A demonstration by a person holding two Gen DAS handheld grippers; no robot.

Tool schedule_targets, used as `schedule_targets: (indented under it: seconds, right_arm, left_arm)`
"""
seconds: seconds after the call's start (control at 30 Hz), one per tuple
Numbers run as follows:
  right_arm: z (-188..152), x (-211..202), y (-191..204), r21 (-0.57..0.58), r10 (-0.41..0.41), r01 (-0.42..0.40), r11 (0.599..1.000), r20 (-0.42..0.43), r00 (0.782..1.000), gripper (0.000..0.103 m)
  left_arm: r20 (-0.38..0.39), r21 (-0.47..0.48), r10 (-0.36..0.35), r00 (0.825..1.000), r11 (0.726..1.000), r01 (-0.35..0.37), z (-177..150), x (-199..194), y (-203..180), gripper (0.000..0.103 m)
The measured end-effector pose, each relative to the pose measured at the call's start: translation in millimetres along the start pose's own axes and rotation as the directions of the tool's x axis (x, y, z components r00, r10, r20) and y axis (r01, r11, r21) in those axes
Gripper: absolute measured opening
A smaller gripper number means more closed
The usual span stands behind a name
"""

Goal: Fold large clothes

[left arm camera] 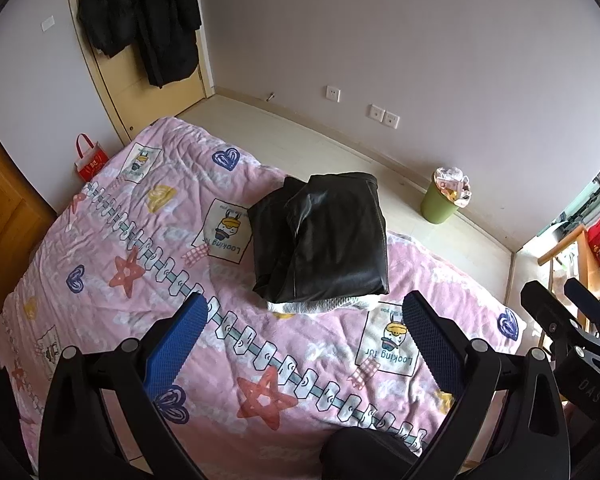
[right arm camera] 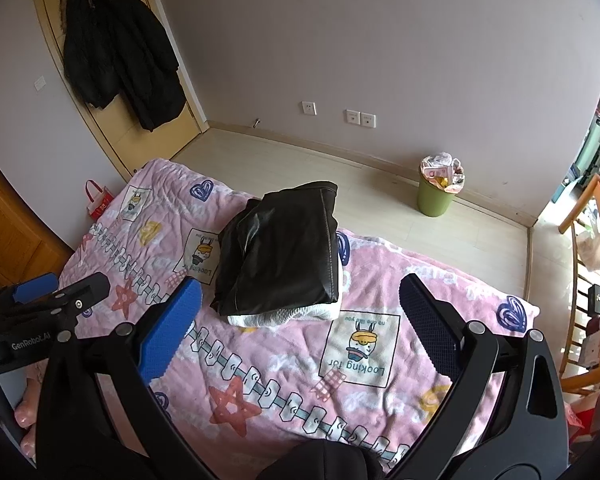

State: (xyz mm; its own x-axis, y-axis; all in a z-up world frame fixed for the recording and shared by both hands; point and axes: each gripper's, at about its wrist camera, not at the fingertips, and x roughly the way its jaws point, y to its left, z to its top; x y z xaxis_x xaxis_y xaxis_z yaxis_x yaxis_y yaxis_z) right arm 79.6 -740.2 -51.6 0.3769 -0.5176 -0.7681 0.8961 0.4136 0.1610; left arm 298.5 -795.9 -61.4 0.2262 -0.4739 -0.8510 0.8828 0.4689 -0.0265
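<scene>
A black leather jacket lies folded into a compact bundle on the pink patterned bedspread, near the bed's far edge. A white lining shows under its near side. It also shows in the right wrist view with the white lining below. My left gripper is open and empty, held above the bed just short of the jacket. My right gripper is open and empty, at the same distance. The right gripper also shows at the right edge of the left wrist view.
A green waste bin stands on the floor by the far wall. Black coats hang on the door. A red bag sits beside the bed at left. Wooden furniture stands at right. A wooden wardrobe is at left.
</scene>
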Motion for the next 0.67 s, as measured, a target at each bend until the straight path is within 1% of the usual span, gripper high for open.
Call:
schedule_targets:
  seconds: [0.2, 0.33, 0.67]
  right_arm:
    - [-1.2, 0.8, 0.7, 0.006, -0.002, 0.002, 1.0, -0.008, 1.0, 0.097]
    - [-0.2, 2.3, 1.6, 0.013, 0.012, -0.012, 1.0, -0.025, 1.0, 0.097]
    - [7.1, 4.2, 4.2, 0.014, 0.006, -0.005, 1.0, -0.025, 1.0, 0.097]
  left_arm:
    - [0.008, 0.004, 0.009, 1.0, 1.0, -0.009, 2.0, 1.3, -0.3, 0.095]
    - [0.0, -0.008, -0.002, 1.0, 1.0, 0.002, 2.4, 3.0, 1.9, 0.095]
    - [-0.006, -0.04, -0.017, 1.0, 0.999, 0.017, 2.6, 4.0, 14.6, 0.095]
